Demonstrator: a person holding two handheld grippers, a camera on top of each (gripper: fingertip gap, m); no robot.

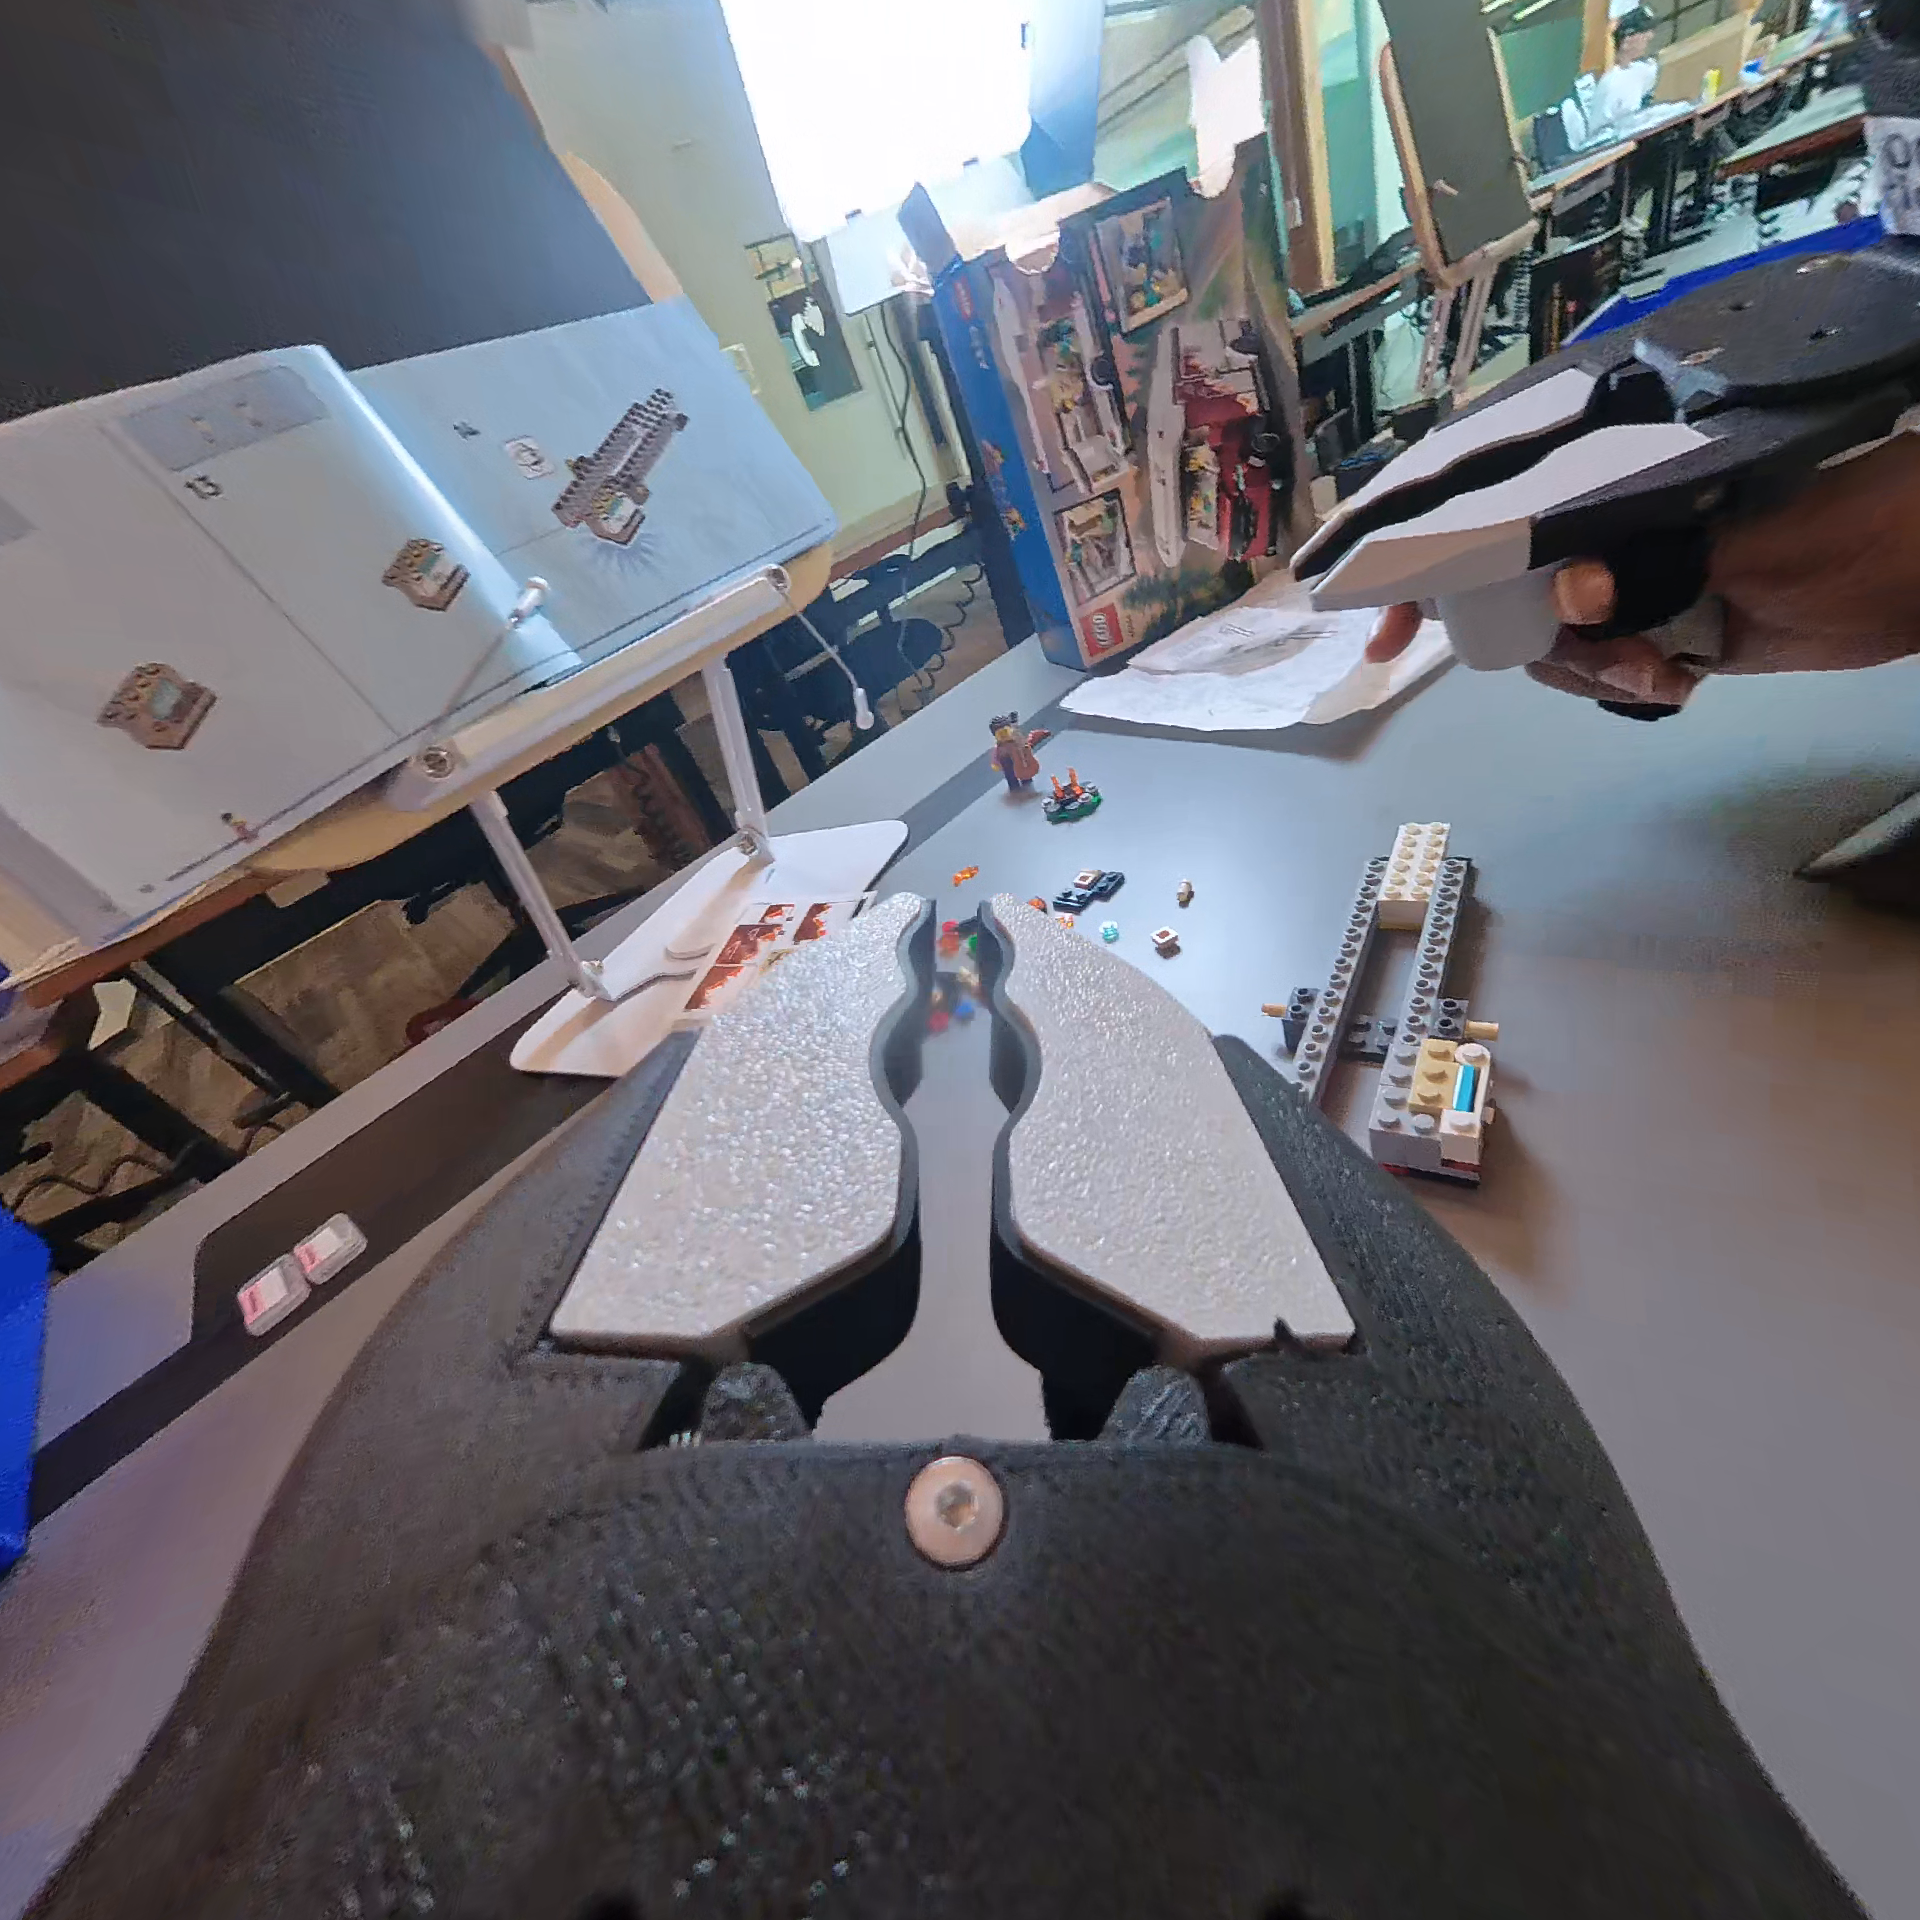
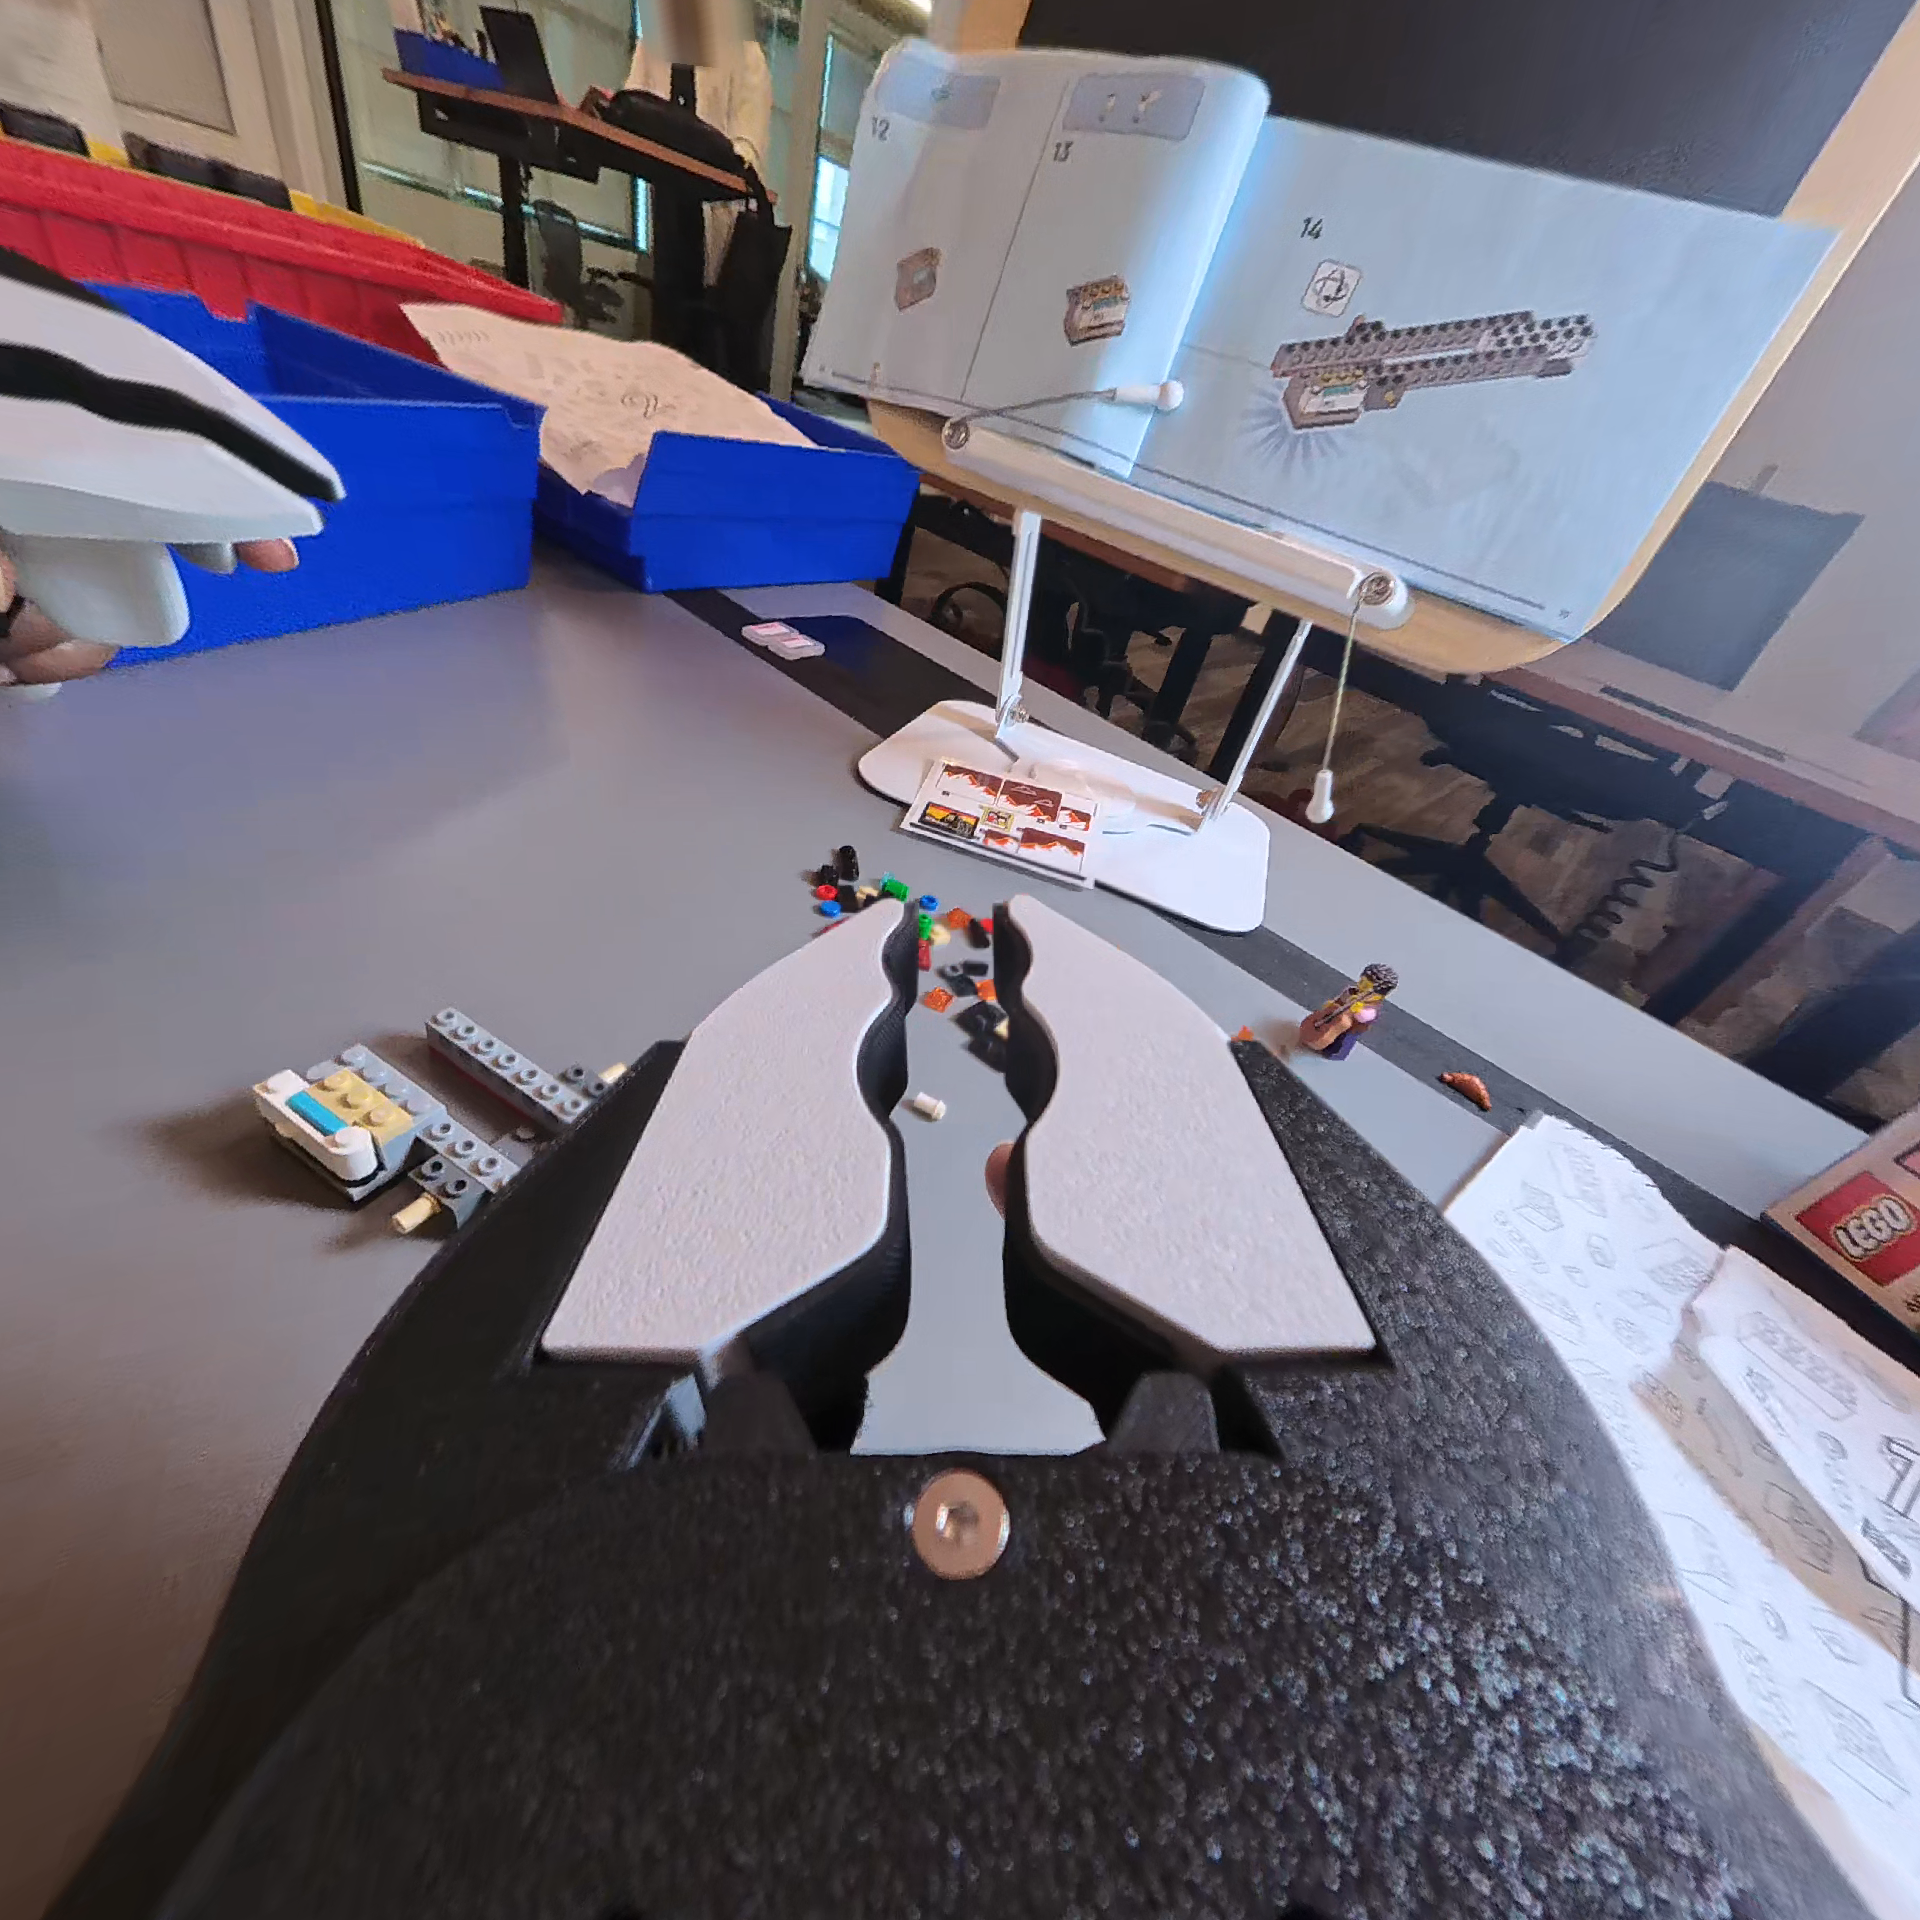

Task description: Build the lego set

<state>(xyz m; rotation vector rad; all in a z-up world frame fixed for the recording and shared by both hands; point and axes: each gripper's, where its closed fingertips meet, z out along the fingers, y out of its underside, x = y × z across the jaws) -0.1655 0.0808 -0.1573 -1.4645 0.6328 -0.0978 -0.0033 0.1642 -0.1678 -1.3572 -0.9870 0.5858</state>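
Observation:
A long grey Lego frame with tan and white bricks (image 1: 1392,997) lies on the grey table, right of my left gripper (image 1: 956,914). That gripper hovers over a scatter of small loose pieces (image 1: 1091,894), its jaws a narrow gap apart and empty. My right gripper (image 2: 951,914) is also narrowly open and empty above the same loose pieces (image 2: 894,904), with the frame (image 2: 416,1122) at its left. Each gripper shows in the other's view, the right (image 1: 1311,582) raised at upper right, the left (image 2: 322,499) at far left.
An open instruction booklet (image 2: 1351,312) rests on a white stand, with a sticker sheet (image 2: 1003,821) on its base. A minifigure (image 1: 1013,750) and a small campfire build (image 1: 1072,798) stand beyond the pieces. The Lego box (image 1: 1122,416), printed paper bags (image 2: 1714,1403) and blue bins (image 2: 416,468) ring the table. Across from one pair of fingers to the other is roughly 20 centimetres.

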